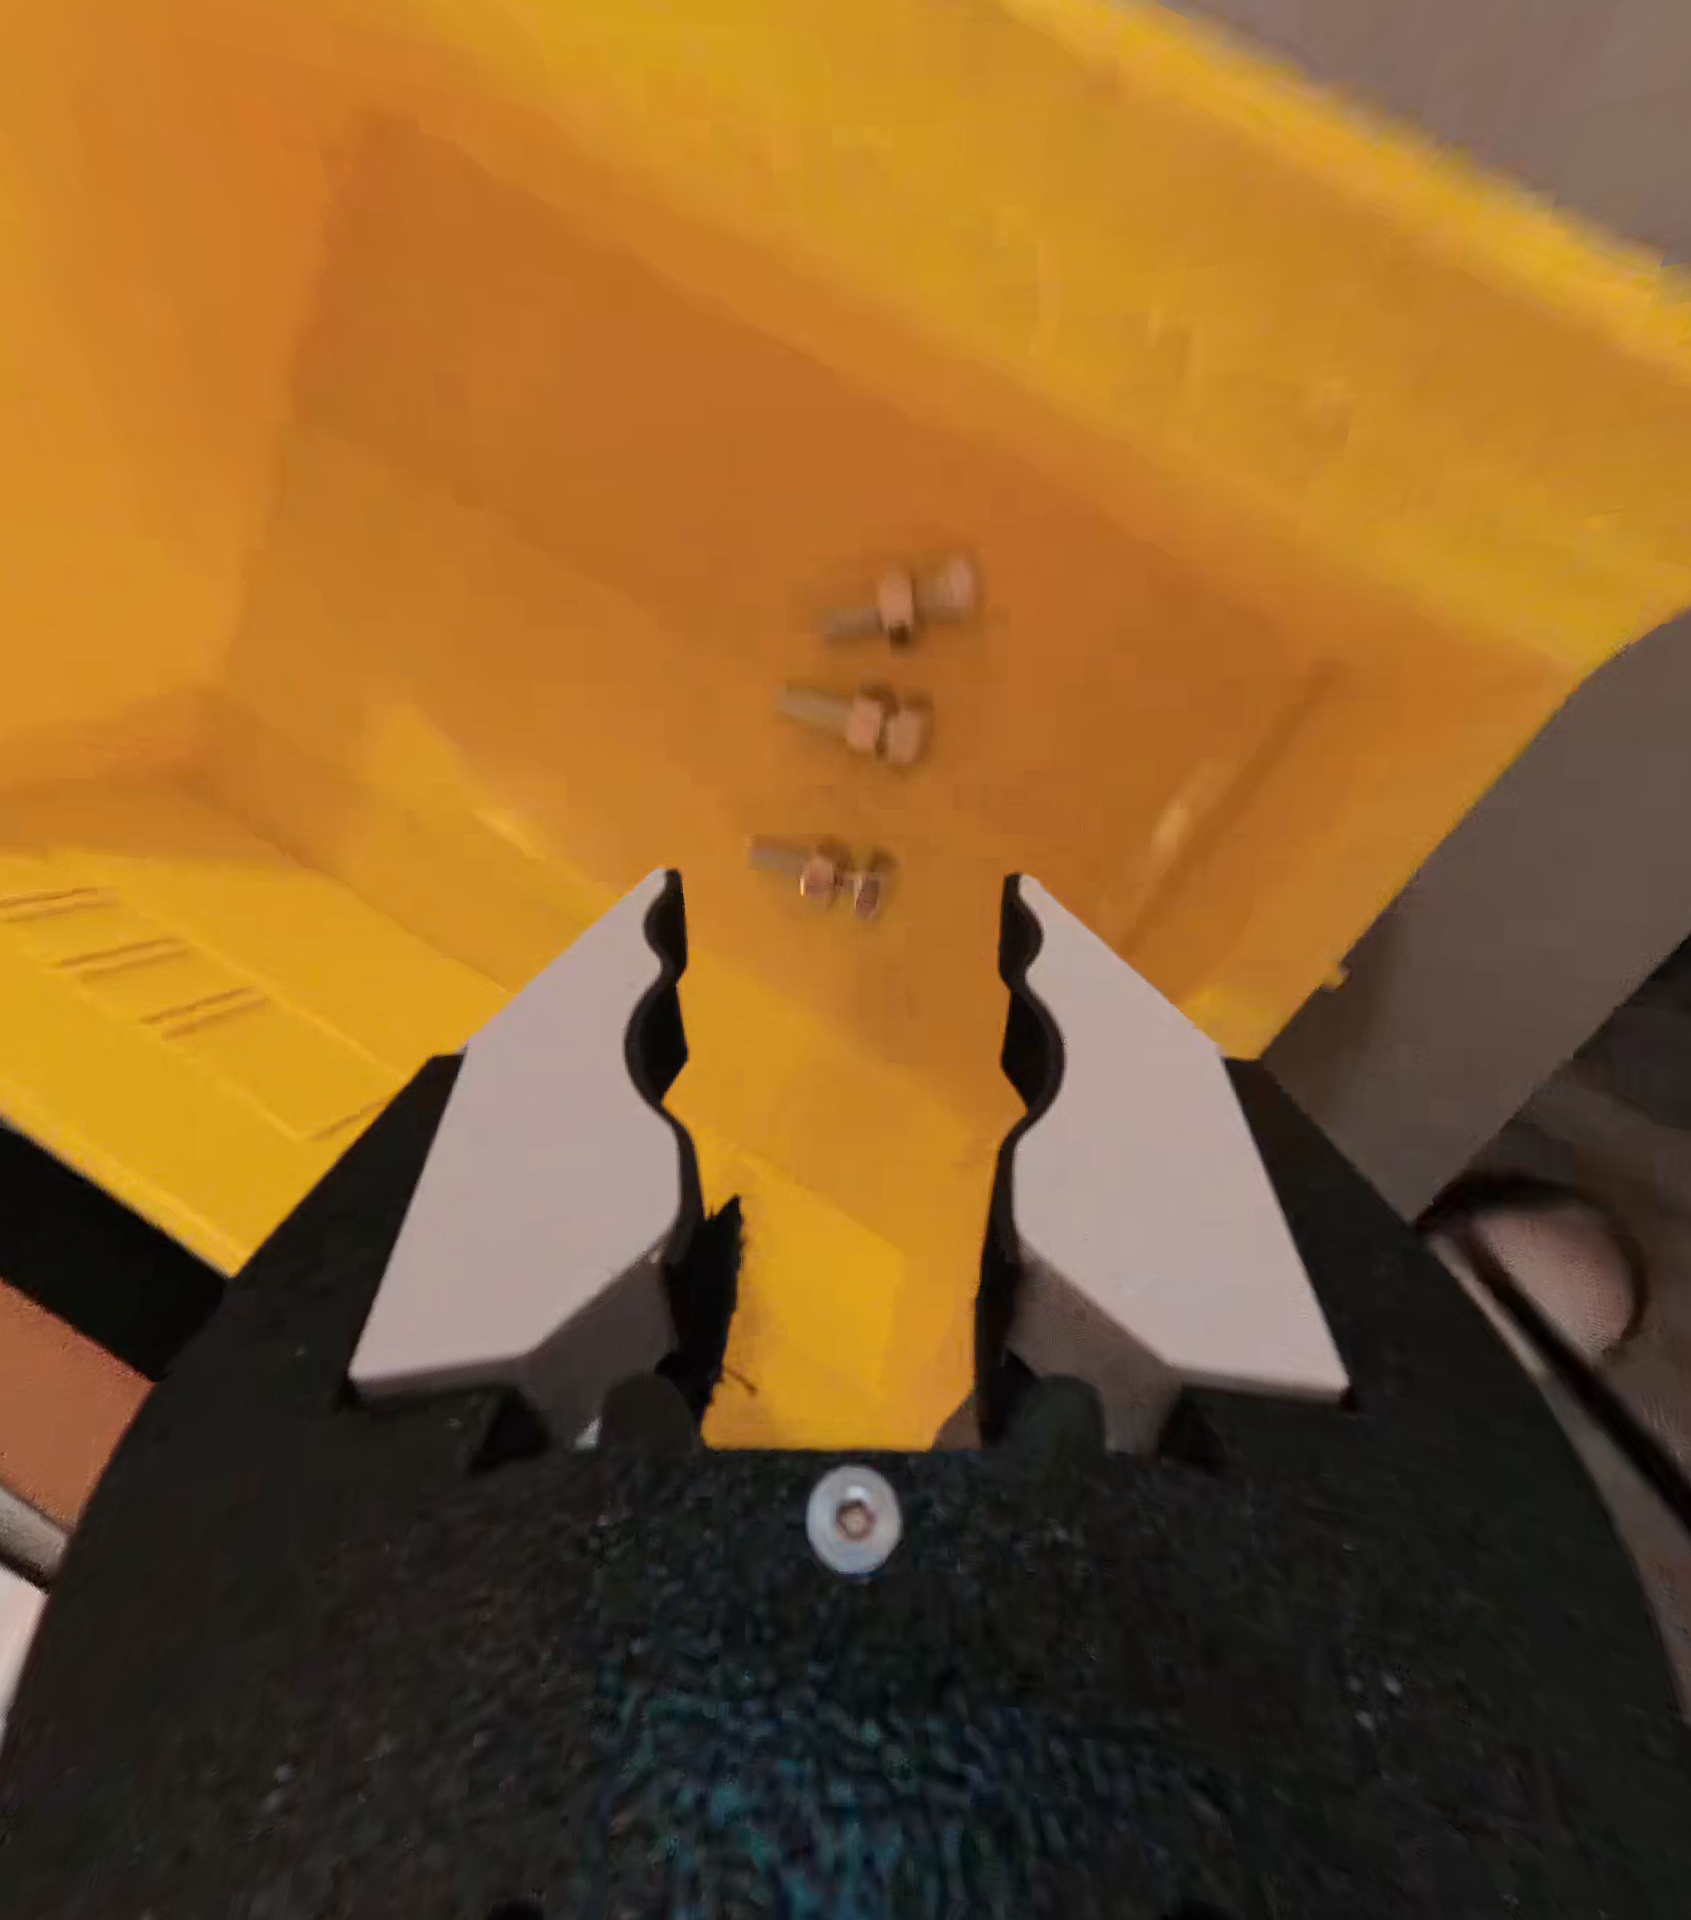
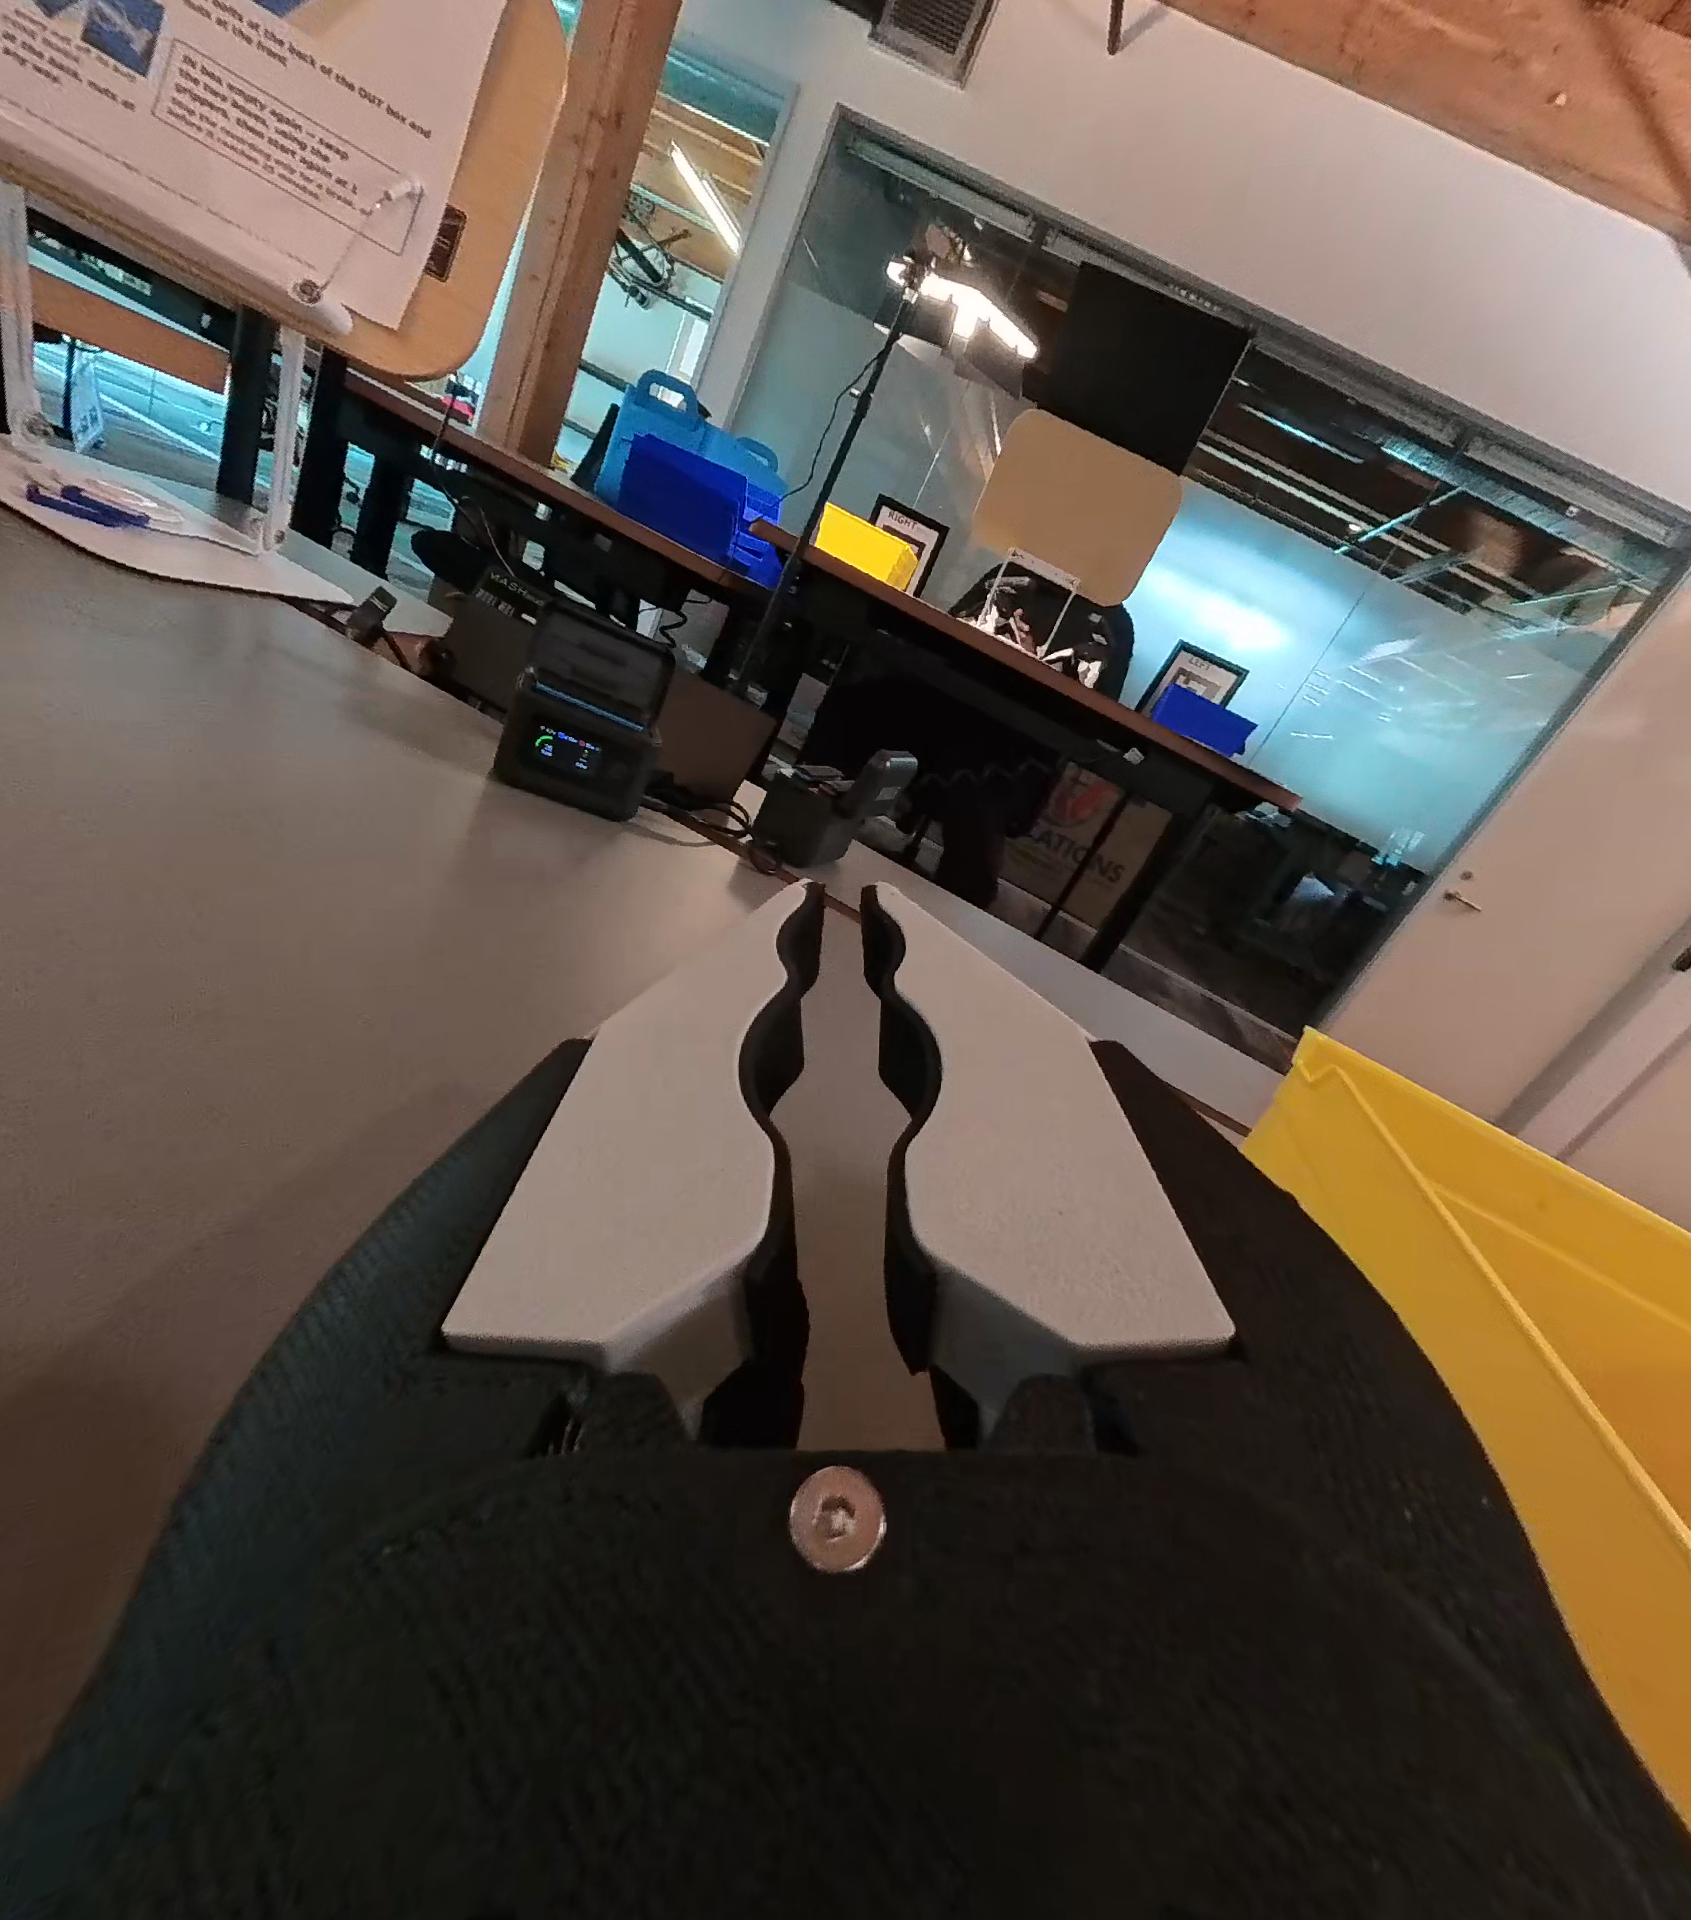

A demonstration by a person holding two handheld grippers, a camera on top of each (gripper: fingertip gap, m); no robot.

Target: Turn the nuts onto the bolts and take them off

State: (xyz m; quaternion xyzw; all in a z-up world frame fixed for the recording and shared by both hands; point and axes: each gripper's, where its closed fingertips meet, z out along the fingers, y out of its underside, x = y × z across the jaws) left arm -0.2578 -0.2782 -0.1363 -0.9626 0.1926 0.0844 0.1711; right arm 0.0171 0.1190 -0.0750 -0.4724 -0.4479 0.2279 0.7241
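In the left wrist view, three brass bolts lie in a row on the floor of a yellow bin (image 1: 508,416), each with a nut threaded on: a far one (image 1: 908,608), a middle one (image 1: 862,717) and a near one (image 1: 825,878). My left gripper (image 1: 843,883) is open and empty, reaching into the bin with its tips on either side of the near bolt and above it. The picture is motion-blurred. My right gripper (image 2: 841,891) is shut and empty, low over the grey table (image 2: 197,883), away from the bolts.
In the right wrist view, a yellow bin's wall (image 2: 1547,1351) stands close at the right. A dark power unit (image 2: 581,738) and a small black device (image 2: 820,821) sit at the table's far edge. A clear stand with a printed sheet (image 2: 197,125) is at the far left. Tip to tip, the grippers are about 50 centimeters apart.
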